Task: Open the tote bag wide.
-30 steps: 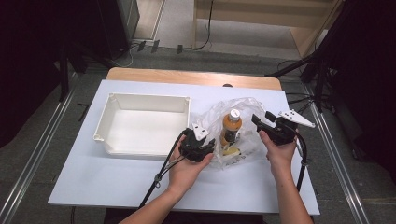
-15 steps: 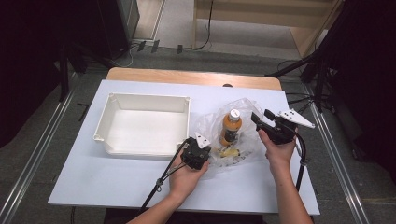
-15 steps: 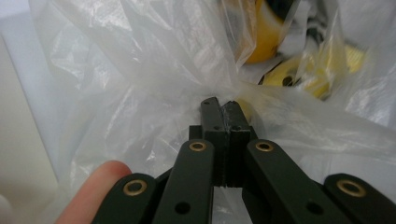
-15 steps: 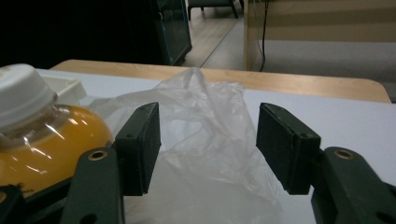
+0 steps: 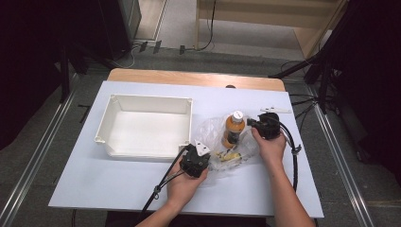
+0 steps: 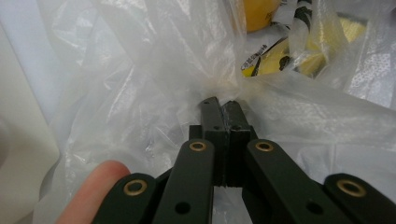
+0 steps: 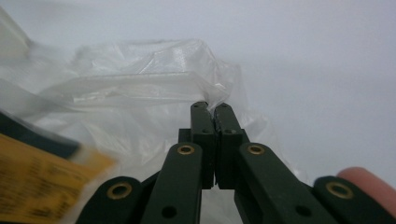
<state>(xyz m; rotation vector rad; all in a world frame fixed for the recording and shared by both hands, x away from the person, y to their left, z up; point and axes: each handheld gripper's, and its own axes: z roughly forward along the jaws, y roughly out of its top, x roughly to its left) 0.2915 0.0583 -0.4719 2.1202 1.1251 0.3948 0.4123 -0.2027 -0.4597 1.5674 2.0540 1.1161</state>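
Two grippers you held clamped on the clear plastic bag (image 5: 213, 137), left gripper (image 6: 223, 108) at its near edge, right gripper (image 7: 211, 109) just having closed on its far edge, bottle (image 5: 233, 128) inside, on the bench (image 5: 94, 175).

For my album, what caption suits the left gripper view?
Left hand-held gripper pinching a clear plastic bag with yellow items inside.

No text can be read. Ahead of the left gripper (image 6: 223, 106), a yellow packet (image 6: 285, 58) inside the plastic bag (image 6: 140, 70) carries black print, but it is too blurred to read.
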